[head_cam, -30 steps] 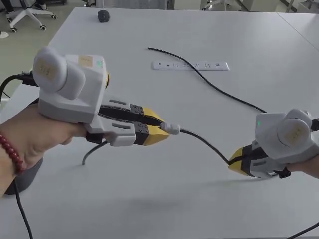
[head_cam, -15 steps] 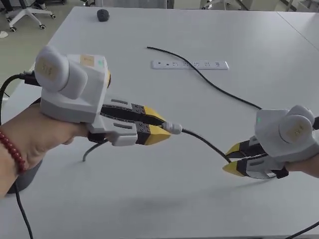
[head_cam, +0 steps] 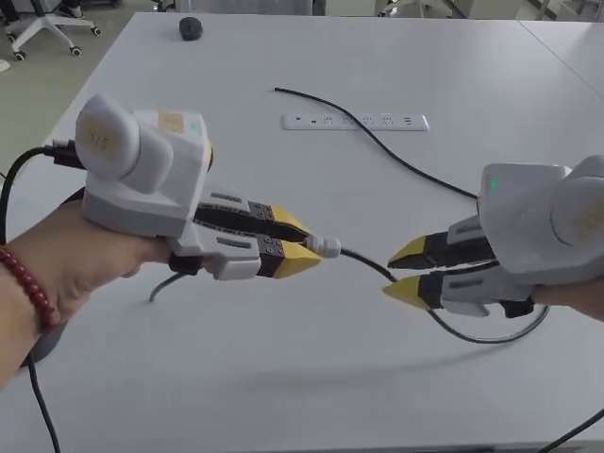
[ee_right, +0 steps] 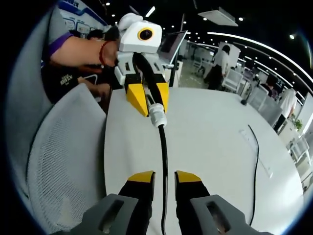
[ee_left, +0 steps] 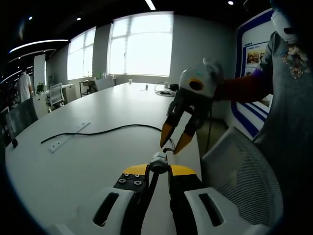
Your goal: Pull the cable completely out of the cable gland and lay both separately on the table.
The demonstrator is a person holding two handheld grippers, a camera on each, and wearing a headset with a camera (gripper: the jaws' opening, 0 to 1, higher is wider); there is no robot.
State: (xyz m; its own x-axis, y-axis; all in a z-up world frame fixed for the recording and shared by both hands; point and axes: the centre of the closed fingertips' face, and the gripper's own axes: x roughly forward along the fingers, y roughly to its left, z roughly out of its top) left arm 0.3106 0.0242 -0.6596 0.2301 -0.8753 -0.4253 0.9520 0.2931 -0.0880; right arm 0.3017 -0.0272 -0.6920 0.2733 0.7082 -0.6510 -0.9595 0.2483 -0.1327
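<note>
My left gripper [head_cam: 304,243] is clamped on the small pale plastic cable gland [head_cam: 326,246], above the white table [head_cam: 396,57]. My right gripper [head_cam: 396,275] gapes around the thin black cable [head_cam: 363,259], not pinching it. The pull seems midway; next I should close there and draw away. A white power strip [head_cam: 354,122] lies beyond, in an open office.

A white power strip [head_cam: 354,121] lies flat on the pale surface [head_cam: 311,387], a small dark mouse [head_cam: 190,28] sits well apart near the far end, and a white mesh chair [ee_right: 63,161] stands beside the surface's edge.
</note>
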